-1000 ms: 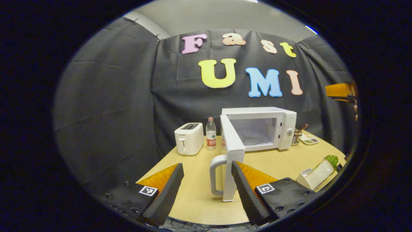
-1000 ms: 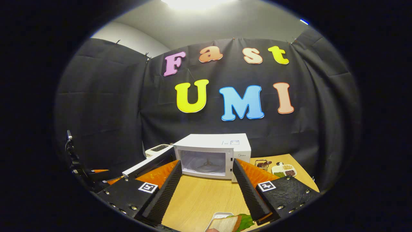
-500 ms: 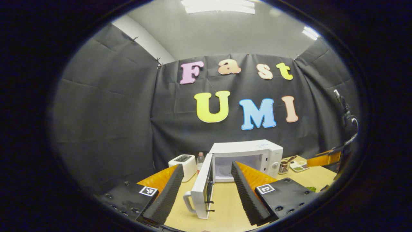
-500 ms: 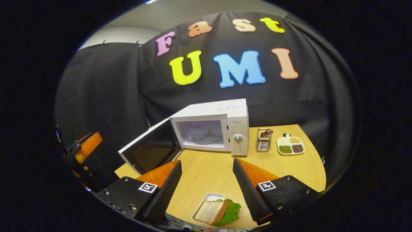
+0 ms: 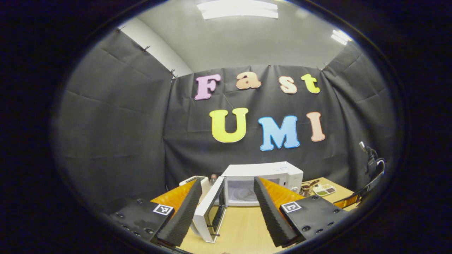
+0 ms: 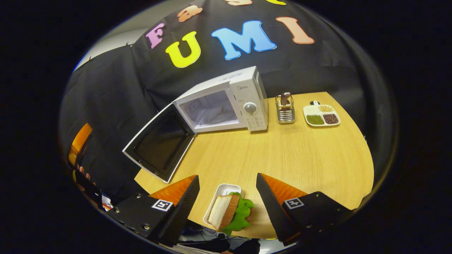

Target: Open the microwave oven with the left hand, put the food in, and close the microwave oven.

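From above the bench (image 6: 300, 158), the right tongs (image 6: 227, 208) hang with both fingers spread wide, nothing between them pressed. Just below, near the front edge, a small white tray (image 6: 219, 197) holds a sandwich (image 6: 222, 216) with green lettuce (image 6: 242, 213) spilling out. At the back the microwave oven (image 6: 243, 102) stands with its door (image 6: 159, 143) swung fully open. To its right sit a metal utensil holder (image 6: 285, 108) and a divided dish (image 6: 322, 115) of beans. The other tongs (image 6: 79, 144) show at the far left.
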Demonstrator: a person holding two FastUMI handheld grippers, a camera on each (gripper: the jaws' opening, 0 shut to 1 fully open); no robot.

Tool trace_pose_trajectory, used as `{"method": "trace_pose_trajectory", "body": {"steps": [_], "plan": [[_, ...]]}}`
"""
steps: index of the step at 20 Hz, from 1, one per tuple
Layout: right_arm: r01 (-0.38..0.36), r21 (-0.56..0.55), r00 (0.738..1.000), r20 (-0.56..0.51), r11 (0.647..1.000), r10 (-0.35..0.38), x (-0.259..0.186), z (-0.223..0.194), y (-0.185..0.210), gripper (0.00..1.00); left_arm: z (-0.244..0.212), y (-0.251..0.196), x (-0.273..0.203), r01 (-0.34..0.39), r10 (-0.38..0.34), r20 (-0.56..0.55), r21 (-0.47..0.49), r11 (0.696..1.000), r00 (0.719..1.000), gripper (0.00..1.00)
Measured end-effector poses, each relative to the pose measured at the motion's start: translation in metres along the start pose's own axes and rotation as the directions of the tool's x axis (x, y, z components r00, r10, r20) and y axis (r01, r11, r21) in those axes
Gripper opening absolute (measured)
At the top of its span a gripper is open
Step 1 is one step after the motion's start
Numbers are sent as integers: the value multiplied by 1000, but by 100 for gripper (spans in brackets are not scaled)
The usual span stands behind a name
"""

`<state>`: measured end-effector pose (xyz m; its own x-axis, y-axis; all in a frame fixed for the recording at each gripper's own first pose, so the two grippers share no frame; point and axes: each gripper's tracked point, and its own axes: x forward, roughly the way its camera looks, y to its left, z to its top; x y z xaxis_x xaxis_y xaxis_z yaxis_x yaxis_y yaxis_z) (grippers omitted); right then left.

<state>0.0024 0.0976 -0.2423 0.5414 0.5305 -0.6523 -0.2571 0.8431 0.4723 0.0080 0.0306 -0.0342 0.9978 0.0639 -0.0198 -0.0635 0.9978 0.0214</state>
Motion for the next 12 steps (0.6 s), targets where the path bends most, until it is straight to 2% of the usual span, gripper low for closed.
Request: {"method": "trace_pose_trajectory", "body": {"steps": [5,12], "plan": [[-9,131,990,-141,991,27,7,-38,-14,98,2,-3,-4,-30,29,8,17,999,1000,97],[-29,218,958,-272,975,90,13,-79,-7,99,3,-12,-11,-37,37,4,75,996,999,95]]}}
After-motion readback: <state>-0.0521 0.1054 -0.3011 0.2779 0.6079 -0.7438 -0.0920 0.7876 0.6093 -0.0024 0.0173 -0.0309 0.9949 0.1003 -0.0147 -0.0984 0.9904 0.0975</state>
